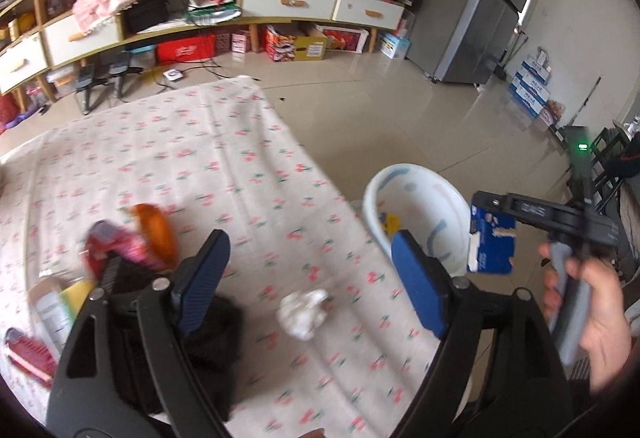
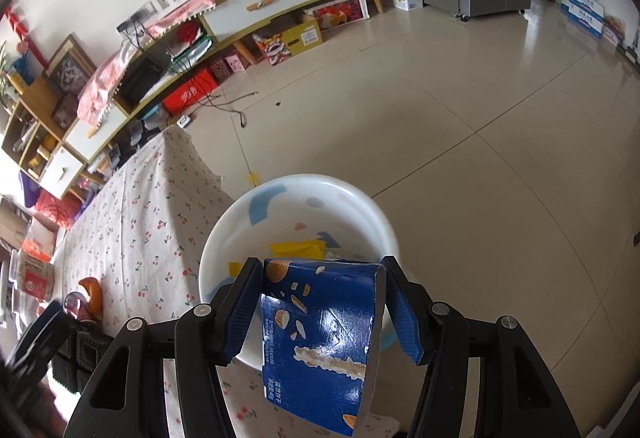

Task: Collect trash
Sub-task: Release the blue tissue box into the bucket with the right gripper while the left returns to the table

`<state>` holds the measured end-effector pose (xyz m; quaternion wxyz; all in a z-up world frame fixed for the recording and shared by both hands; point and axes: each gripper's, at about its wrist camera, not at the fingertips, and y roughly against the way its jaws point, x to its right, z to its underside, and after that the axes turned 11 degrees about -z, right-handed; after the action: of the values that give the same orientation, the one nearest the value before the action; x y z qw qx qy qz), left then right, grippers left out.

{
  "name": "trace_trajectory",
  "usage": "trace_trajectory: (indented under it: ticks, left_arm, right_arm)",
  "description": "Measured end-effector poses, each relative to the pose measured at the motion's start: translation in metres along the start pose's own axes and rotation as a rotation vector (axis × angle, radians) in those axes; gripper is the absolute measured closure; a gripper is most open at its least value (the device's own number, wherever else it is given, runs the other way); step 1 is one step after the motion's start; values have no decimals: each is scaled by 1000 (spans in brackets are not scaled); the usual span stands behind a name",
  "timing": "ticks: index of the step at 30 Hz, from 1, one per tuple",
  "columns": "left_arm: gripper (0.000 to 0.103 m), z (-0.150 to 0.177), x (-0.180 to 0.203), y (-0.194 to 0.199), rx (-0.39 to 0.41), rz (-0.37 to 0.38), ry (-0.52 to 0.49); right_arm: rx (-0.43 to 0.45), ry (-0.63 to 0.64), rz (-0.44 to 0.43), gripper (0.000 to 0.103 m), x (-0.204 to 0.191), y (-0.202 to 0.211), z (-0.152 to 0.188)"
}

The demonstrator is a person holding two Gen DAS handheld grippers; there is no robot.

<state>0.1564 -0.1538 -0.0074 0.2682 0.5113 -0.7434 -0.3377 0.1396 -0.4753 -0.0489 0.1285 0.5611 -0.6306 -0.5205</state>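
My left gripper (image 1: pixel 310 242) stands open over the cherry-print tablecloth (image 1: pixel 180 157), with nothing between its fingers. A crumpled white paper ball (image 1: pixel 302 312) lies on the cloth just below and between them. My right gripper (image 2: pixel 322 264) is shut on a blue biscuit box (image 2: pixel 320 338), its pads pressing on both sides. It holds the box above the near rim of a white plastic bin (image 2: pixel 360 197). In the left wrist view the same box (image 1: pixel 492 242) hangs just right of the bin (image 1: pixel 384 193). A yellow wrapper (image 2: pixel 296 250) lies inside the bin.
At the left of the cloth lie an orange object (image 1: pixel 156 234), a red-pink packet (image 1: pixel 116 246), a black object (image 1: pixel 216 326) and a red brush (image 1: pixel 32 354). A hand (image 1: pixel 592 318) grips the right gripper's handle. Tiled floor (image 2: pixel 480 117) lies beyond the bin.
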Motion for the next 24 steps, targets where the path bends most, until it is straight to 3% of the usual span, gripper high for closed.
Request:
trace_trajectory:
  ticks: [11,24]
  left_arm:
    - [18,20,-78,40,14,-53,71]
    - [18,41,-131,64,16,-99,102]
  right_arm:
    - [-2,49,81,42,-27,-30,-8]
    - [19,94,132,41,-43,-41,-11]
